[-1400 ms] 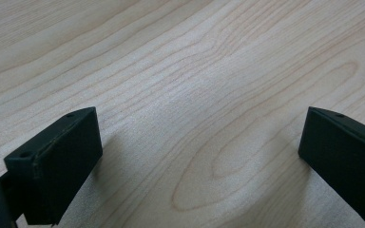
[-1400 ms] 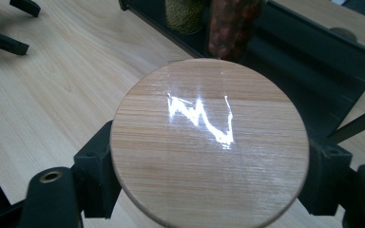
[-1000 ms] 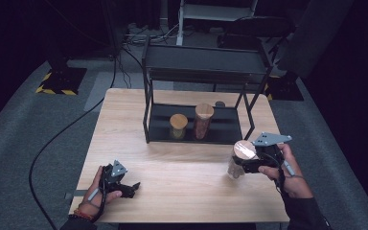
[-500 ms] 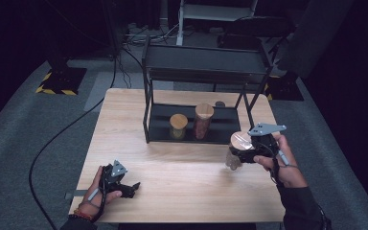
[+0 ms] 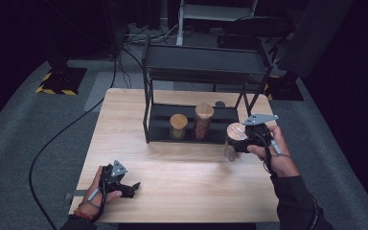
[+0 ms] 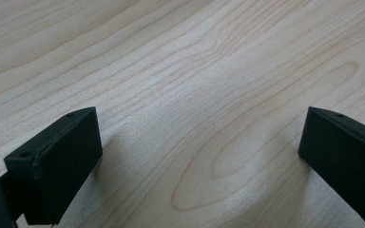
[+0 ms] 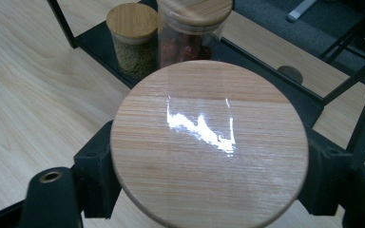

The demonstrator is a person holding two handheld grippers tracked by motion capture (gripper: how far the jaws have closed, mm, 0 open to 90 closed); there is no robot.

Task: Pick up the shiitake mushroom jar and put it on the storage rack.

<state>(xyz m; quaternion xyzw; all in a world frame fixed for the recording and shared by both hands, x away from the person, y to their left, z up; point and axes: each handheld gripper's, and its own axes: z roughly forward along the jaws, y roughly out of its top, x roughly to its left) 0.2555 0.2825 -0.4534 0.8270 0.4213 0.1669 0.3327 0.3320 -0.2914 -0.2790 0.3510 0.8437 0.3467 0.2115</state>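
Wooden round lid of a glass jar (image 5: pixel 233 140) is sitting clamped in the right gripper (image 5: pixel 242 143); the left gripper (image 6: pixel 199 156) is resting open.

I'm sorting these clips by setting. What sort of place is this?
Probably a lab or studio set up for recording, not a home kitchen. A lone wooden table stands on grey carpet in a dark room, with cables across the floor and hazard-striped tape. A black shelf rack holds jars.

The right claw (image 5: pixel 237 141) has carried its wooden-lidded jar (image 5: pixel 234 136) closer to the black rack (image 5: pixel 206 72).
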